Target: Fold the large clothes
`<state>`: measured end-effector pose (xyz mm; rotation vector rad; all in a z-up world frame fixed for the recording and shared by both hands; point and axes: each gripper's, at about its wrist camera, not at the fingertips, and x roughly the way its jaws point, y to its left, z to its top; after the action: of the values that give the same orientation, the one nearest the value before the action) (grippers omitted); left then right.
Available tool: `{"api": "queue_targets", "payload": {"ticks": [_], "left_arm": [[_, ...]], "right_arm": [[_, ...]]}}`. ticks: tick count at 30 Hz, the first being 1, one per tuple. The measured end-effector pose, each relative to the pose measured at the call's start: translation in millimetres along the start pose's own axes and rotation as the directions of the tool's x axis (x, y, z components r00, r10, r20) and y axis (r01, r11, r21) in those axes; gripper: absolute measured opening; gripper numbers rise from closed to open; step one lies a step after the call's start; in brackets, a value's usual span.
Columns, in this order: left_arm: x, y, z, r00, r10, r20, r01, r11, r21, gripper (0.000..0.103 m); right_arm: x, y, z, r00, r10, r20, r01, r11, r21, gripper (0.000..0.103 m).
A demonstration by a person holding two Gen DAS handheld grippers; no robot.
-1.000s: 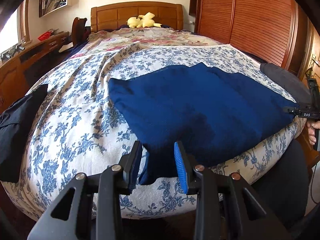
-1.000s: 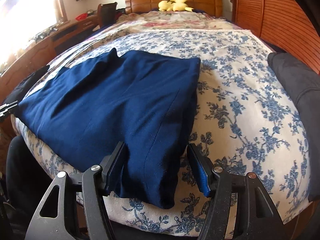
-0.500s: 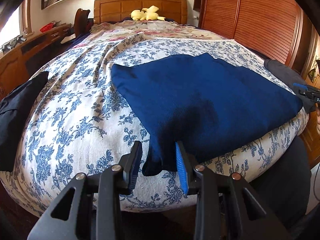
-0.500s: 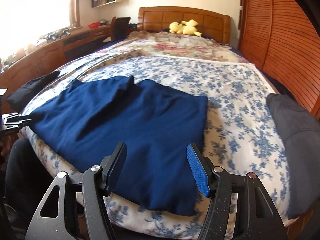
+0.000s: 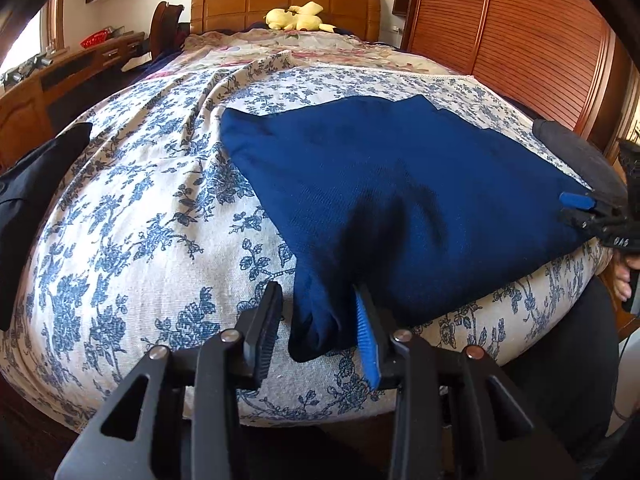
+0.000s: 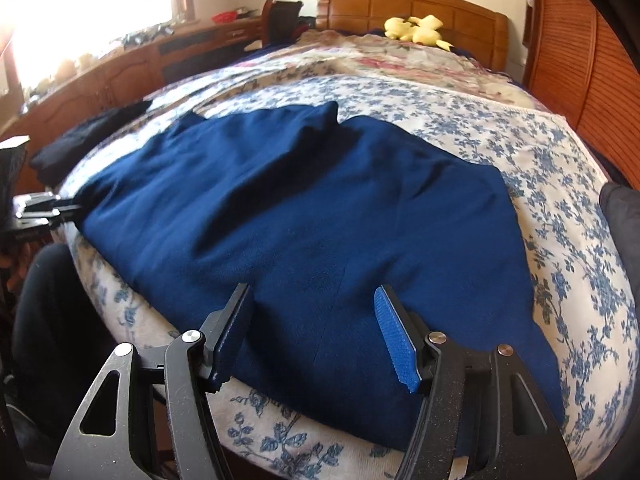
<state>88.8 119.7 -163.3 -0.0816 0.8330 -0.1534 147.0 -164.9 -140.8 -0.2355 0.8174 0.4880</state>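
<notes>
Left wrist: garment corner contact with fingers unclear.

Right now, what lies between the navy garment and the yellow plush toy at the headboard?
In both wrist views, only bedding: the blue floral cover, then a pink floral blanket, between navy garment and plush toy.

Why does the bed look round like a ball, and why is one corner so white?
Both views use fisheye lenses, which bend the bed into a bulge. In the right wrist view, sunlight from the window washes out the top left corner; the left wrist view has no such glare.
</notes>
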Motion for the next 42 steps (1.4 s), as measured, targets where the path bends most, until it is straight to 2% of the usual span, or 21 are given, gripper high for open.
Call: {"api": "queue_targets", "payload": {"ticks": [2, 4, 6, 10, 17, 21, 26, 31, 34, 36, 40, 42], "left_arm": [[0, 0, 2, 1.000, -0.022, -0.003, 0.022, 1.000, -0.011, 0.034], [-2, -2, 6, 0.999, -0.042, 0.001, 0.042, 0.999, -0.013, 0.017], [-8, -9, 13, 0.999, -0.030, 0.021, 0.030, 0.999, 0.012, 0.009], [-30, -28, 38, 0.996, -0.026, 0.089, 0.022, 0.998, 0.051, 0.006], [-55, -98, 115, 0.976, -0.110, 0.189, 0.078, 0.983, 0.166, 0.006], [-45, -167, 151, 0.967, -0.179, 0.183, 0.120, 0.948, 0.294, 0.005], [-18, -262, 172, 0.947, -0.298, 0.121, 0.224, 0.882, 0.415, 0.005], [8, -333, 181, 0.916, -0.398, 0.051, 0.334, 0.827, 0.453, 0.005], [25, -352, 174, 0.921, -0.391, 0.006, 0.347, 0.824, 0.449, 0.006], [34, -355, 168, 0.931, -0.365, -0.021, 0.336, 0.830, 0.444, 0.007], [32, -347, 155, 0.943, -0.332, -0.007, 0.298, 0.835, 0.463, 0.013], [25, -344, 153, 0.944, -0.330, 0.002, 0.290, 0.833, 0.472, 0.016]], "right_arm": [[5, 1, -3, 1.000, -0.004, -0.011, 0.004, 1.000, -0.010, 0.065], [7, 1, -5, 1.000, -0.003, -0.011, 0.003, 1.000, -0.010, 0.065], [7, 1, -6, 1.000, -0.002, -0.006, 0.002, 1.000, -0.011, 0.065], [3, -2, -7, 1.000, 0.011, 0.001, -0.011, 1.000, 0.004, 0.064], [-25, -27, -10, 0.998, -0.002, 0.057, -0.001, 0.999, 0.054, 0.062], [-50, -52, -23, 0.996, -0.028, 0.090, 0.019, 0.995, 0.102, 0.062], [-81, -89, -43, 0.990, -0.089, 0.111, 0.071, 0.985, 0.158, 0.061], [-101, -120, -64, 0.985, -0.139, 0.102, 0.116, 0.972, 0.203, 0.060], [-112, -132, -75, 0.982, -0.158, 0.099, 0.133, 0.966, 0.220, 0.060], [-116, -138, -80, 0.982, -0.163, 0.100, 0.137, 0.963, 0.231, 0.060], [-121, -146, -86, 0.981, -0.162, 0.110, 0.130, 0.959, 0.252, 0.060], [-121, -146, -86, 0.981, -0.158, 0.114, 0.125, 0.959, 0.256, 0.060]]}}
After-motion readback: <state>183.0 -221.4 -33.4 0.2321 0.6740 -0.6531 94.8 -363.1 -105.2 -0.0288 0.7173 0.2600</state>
